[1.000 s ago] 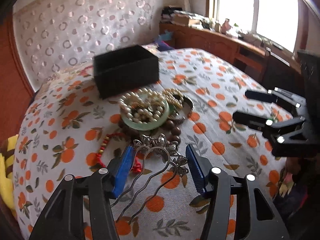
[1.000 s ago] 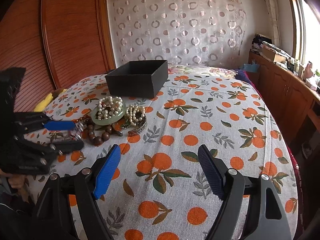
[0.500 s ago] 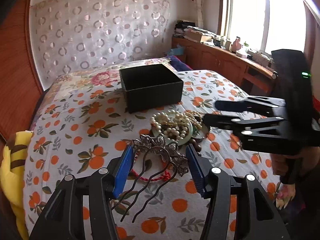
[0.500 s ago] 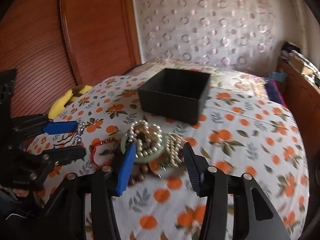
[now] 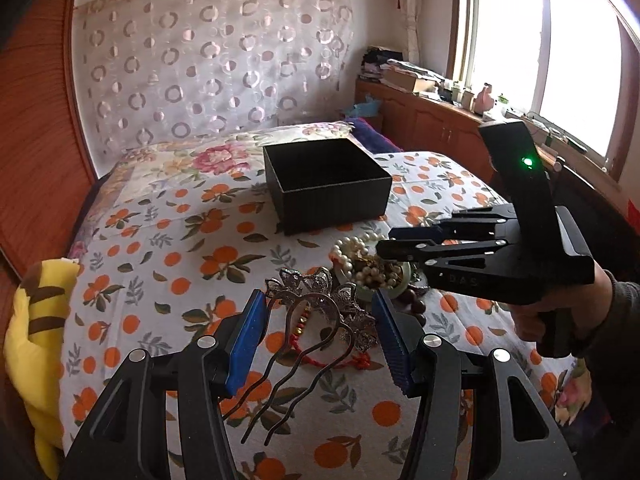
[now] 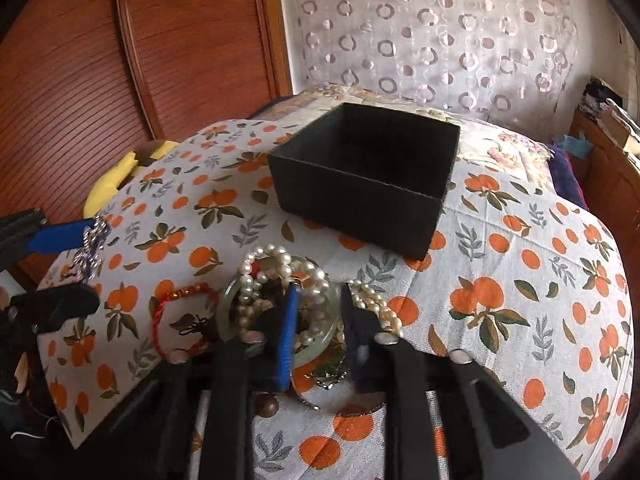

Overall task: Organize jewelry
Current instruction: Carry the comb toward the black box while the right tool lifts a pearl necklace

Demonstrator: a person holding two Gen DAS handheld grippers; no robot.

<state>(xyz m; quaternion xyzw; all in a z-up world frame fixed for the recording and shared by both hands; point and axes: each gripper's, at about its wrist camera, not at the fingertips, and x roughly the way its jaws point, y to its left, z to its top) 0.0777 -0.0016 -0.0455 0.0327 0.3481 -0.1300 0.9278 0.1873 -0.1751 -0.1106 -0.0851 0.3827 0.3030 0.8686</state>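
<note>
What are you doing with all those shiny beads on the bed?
A person is tidying jewelry with two tools. The left hand-held gripper holds a silver hair comb up above the bedspread. The right hand-held gripper is down at the pile, its jaws around the rim of a green bangle draped with pearls. The black box behind shows no jewelry inside.

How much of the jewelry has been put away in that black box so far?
Seemingly none: what shows of the black box looks empty. The left gripper holds the silver hair comb; the right gripper closes around the jade bangle. Pearls and the red bracelet remain.
</note>
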